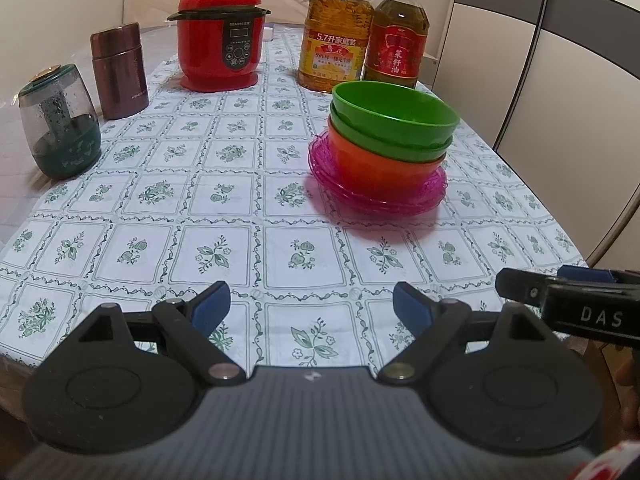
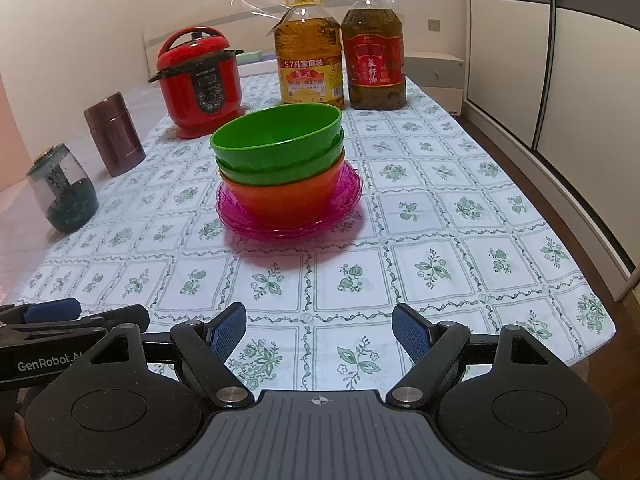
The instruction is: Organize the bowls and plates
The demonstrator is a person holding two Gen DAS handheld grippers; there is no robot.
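Over the near edge of the bench point(image 1: 248, 240), the left gripper point(image 1: 311, 306) hangs with its jaws spread and nothing between them, bare patterned cloth showing through the gap; the right gripper point(image 2: 319, 326) sits just beside it, jaws likewise spread and unloaded, each tool's side showing in the other's view. Ahead of both lies a wide open stretch of cloth. From the left wrist view the stack stands at about 1 o'clock; from the right wrist view it is nearer 11 o'clock. It is built of pink plates point(image 2: 288, 224) at the bottom, an orange bowl point(image 2: 286, 200) on them, and two nested green bowls point(image 2: 276, 136) on top. Beyond it at 12 to 1 o'clock stand two oil bottles point(image 2: 310, 68) near the far edge, with a red cooker point(image 2: 198, 80) at 11 o'clock. Along the left edge at 10 o'clock stand a brown flask point(image 2: 114, 134) and a green jar point(image 2: 64, 192). The bench's right edge runs clear beside a cabinet point(image 2: 580, 80).
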